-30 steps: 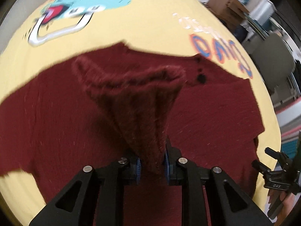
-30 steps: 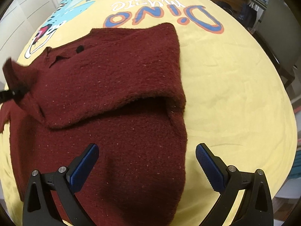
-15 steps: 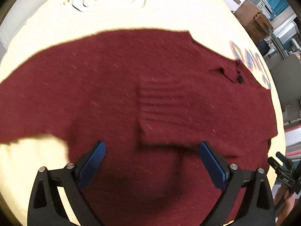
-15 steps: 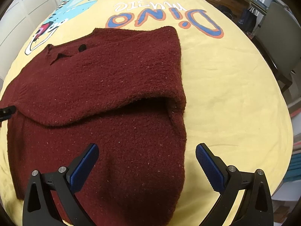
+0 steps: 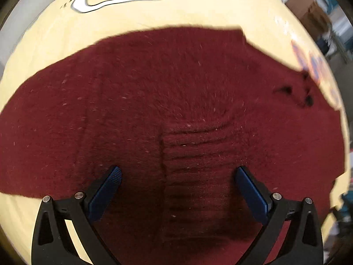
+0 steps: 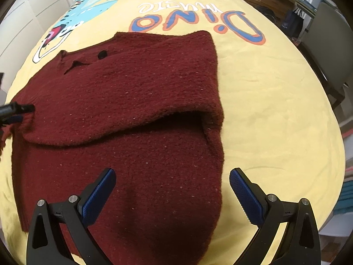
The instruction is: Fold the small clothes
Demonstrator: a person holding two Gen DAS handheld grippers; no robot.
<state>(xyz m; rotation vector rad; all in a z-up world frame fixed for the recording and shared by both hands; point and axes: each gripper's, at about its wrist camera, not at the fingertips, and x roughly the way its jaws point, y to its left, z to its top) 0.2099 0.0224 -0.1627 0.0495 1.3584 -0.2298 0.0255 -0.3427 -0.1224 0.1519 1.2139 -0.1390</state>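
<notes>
Now both tools are hovering spread apart over the maroon sweater (image 6: 132, 101), the left tool (image 5: 176, 190) having just released its cuff (image 5: 198, 165), right tool (image 6: 172, 190) empty.

A small dark red knitted sweater (image 6: 132, 114) lies flat on a yellow printed sheet (image 6: 275, 110), just below the blue and orange "Dino" lettering (image 6: 198, 22) on it. One sleeve is folded across the chest, its ribbed cuff (image 5: 198, 165) lying flat on the body near the sweater's far side. A black button (image 6: 102, 54) sits at the open neck placket. The hem end points away from the lettering.
</notes>
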